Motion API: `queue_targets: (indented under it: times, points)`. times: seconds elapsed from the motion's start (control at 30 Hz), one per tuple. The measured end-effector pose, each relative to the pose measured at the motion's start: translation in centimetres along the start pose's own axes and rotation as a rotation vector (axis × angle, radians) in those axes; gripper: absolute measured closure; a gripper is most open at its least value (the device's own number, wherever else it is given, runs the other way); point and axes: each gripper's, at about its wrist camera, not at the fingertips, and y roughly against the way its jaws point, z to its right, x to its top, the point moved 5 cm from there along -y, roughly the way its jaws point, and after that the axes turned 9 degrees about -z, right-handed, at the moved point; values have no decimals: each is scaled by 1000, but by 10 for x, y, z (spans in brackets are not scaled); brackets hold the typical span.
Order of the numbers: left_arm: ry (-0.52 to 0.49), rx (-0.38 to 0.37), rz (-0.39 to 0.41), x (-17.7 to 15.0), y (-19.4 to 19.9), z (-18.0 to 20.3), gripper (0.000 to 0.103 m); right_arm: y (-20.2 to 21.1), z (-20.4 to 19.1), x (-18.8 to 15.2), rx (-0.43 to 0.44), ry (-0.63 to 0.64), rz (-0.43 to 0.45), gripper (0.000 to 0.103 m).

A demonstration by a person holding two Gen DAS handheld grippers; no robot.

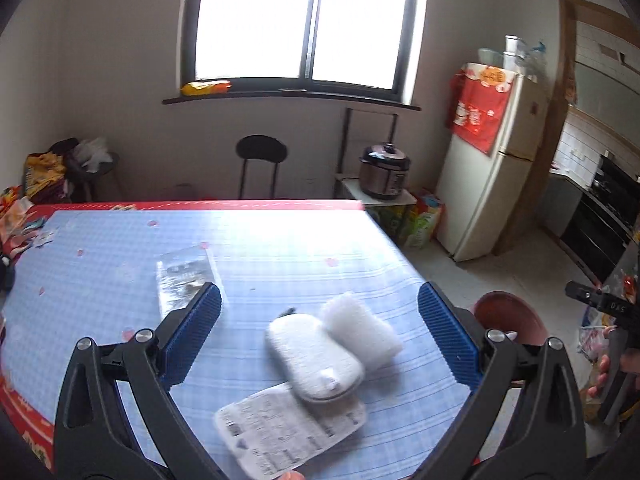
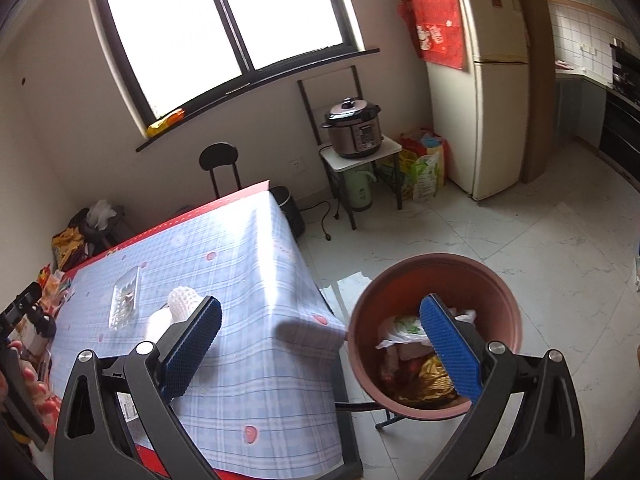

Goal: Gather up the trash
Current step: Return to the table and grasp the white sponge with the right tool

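Note:
On the blue checked tablecloth [image 1: 280, 248] lie a white foam net sleeve [image 1: 360, 330], a white rounded plastic blister shell [image 1: 314, 358] and a printed white card [image 1: 280, 432]. A clear plastic wrapper [image 1: 186, 276] lies farther back. My left gripper [image 1: 320, 336] hovers open over the shell and foam. My right gripper [image 2: 320, 348] is open and empty, spanning the table corner and the brown bin [image 2: 436, 328] beside the table, which holds bags and wrappers. The foam sleeve [image 2: 182, 302] and clear wrapper [image 2: 126, 304] show in the right wrist view too.
A black chair [image 1: 260, 160] stands behind the table under the window. A pressure cooker [image 2: 354, 128] sits on a small stand, with bags and a fridge [image 2: 484, 80] to its right. Cluttered packets [image 1: 16, 216] crowd the table's left edge. A hand [image 2: 28, 376] holds the other gripper's handle.

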Motion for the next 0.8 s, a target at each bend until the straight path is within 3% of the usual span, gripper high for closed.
queue_targets:
  times: [0.17,0.33,0.8]
  points:
    - [98,80,-26,-28,15,-79,6,-18,-59,-7,51,68,-38,5]
    - [157,93,-69,-45,17,-129,6,-36,-102,-18,67,94,-85,5]
    - [232,35,-153,-55,-8,-222,6,-96,-228,-48,60,230,-224,5]
